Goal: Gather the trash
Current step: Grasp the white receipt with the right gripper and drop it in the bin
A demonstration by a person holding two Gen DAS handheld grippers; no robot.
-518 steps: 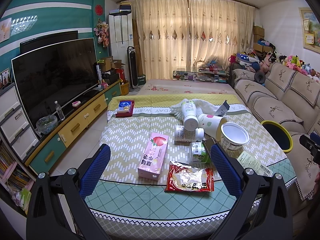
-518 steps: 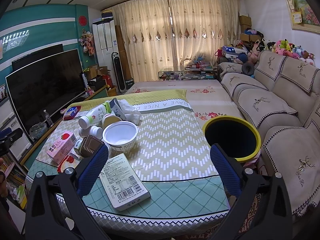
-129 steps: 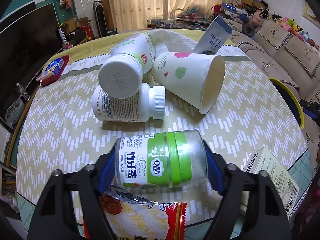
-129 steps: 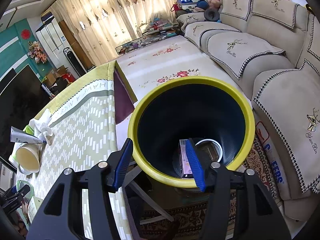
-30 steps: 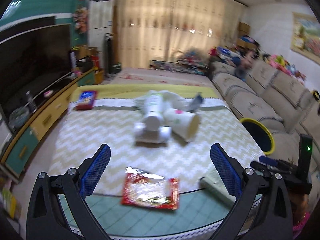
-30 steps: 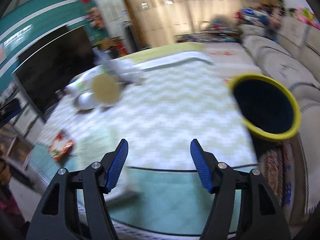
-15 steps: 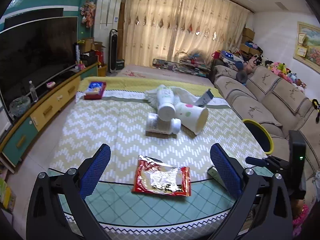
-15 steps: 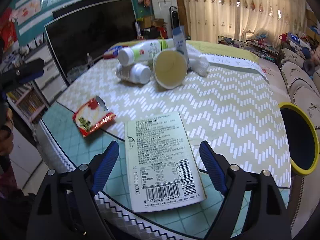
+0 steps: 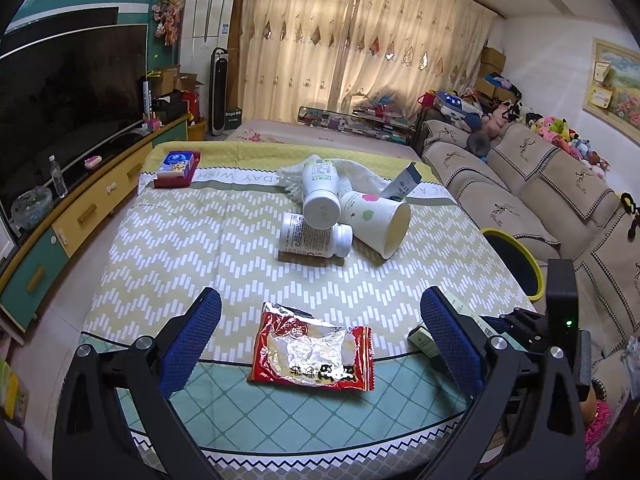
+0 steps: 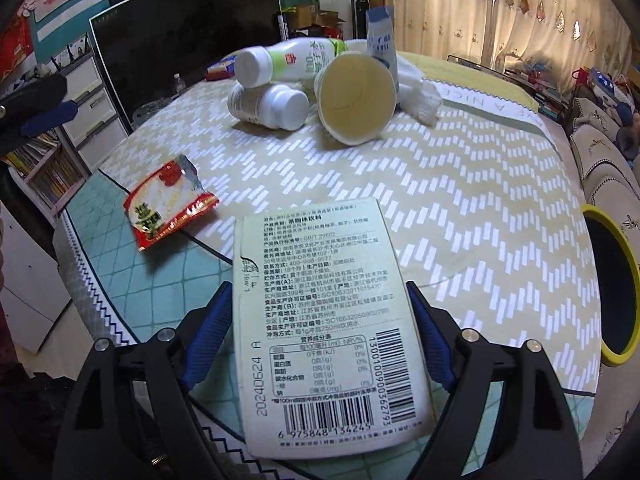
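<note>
At the bottom centre of the right wrist view, the flat pale green cardboard box [image 10: 320, 320] with barcodes lies on the table [image 10: 480, 208], between the wide-open jaws of the right gripper [image 10: 318, 336], probably lined up for a grip; whether the pads touch it is hard to see. The left gripper [image 9: 320, 340], jaws open and empty, hovers over the red foil snack wrapper [image 9: 314, 354]. The yellow-rimmed dark bin [image 10: 612, 288] is cut off at the right edge.
</note>
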